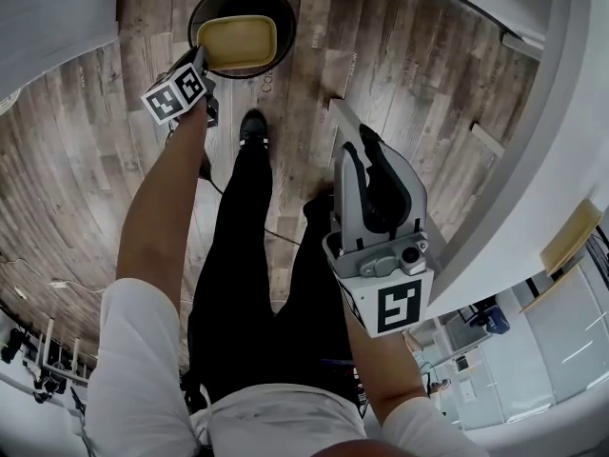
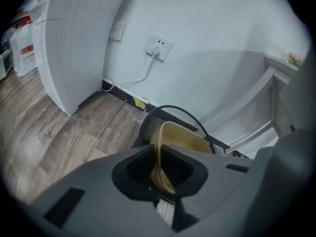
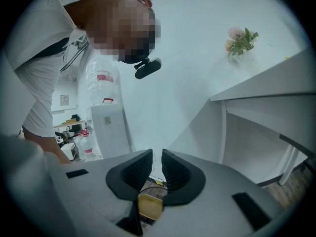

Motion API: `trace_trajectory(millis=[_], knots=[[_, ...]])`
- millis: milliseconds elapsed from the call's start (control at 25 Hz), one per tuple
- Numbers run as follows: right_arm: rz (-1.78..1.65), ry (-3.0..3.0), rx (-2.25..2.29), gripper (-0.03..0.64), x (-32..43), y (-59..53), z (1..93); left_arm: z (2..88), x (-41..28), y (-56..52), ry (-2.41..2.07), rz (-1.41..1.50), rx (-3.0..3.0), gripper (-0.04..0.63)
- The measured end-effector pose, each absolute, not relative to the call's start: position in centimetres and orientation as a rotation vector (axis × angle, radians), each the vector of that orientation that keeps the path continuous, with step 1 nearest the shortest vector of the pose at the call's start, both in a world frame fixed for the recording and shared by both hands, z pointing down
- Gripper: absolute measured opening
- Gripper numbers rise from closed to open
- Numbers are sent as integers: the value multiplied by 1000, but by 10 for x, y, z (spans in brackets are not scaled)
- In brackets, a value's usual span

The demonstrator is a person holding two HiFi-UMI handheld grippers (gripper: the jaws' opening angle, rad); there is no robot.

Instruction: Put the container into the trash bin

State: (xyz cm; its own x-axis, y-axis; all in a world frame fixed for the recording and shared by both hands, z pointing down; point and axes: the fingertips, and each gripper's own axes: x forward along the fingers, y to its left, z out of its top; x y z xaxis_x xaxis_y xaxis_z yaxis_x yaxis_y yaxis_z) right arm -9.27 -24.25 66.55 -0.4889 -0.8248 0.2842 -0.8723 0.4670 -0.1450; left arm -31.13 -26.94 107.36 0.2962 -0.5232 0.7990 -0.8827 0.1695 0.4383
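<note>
Container (image 1: pixel 238 42) is right at the mouth of the trash bin (image 1: pixel 288 17). In the head view the tan tray fills most of the black ring, and its near edge lies over the bin's near rim. So the carry is done, I'd say, and the drop is not.

My left gripper (image 1: pixel 203 63) has it by the left end wall. Looking along the jaws, that thin wall fills the narrow slit between the pads, and I read that as a pinch on the container, a light one at most. Whether the tray's underside rests on anything inside the bin I can't tell (the tray itself hides the bottom). What's left, by my reckoning, is to let go, see it settle below the rim, and pull the left gripper clear.

Right gripper (image 1: pixel 366 155) is out of it, well apart from the bin and nearer my body. Its jaws stand a narrow gap apart with nothing between them, only white wall behind.

Now the lie of the tray. It's a shallow rounded rectangle, open side up toward my head camera, so I look straight down into it. Its long axis runs left to right across the head view, spanning the bin's mouth, with the gripped end at the left. In the left gripper view the tray runs away from the jaws and slopes down into the bin, so I judge the far end sits lower than the held one.
</note>
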Motion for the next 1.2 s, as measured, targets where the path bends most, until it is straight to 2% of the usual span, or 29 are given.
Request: trace_trajectory(millis=[240,400,680,960,1200], knots=[[403,-2542,1476,80,-94,-240,664,1076,-305,-275,-1343,397,1508,74],[395,-2551,1480,80,-93,-239,660,1067,-304,-279,-1344,443,1587,203],[366,-2602,1494,80,-96,-230,632,1020,-305,-248,-1293,448,1691,202],[288,-2713,1502,80,-81,-201,556,894,-281,-226,-1314,345,1913,200],[158,-2799,1535,74,-39,-159,453,716,-233,-203,-1334,238,2187,198]])
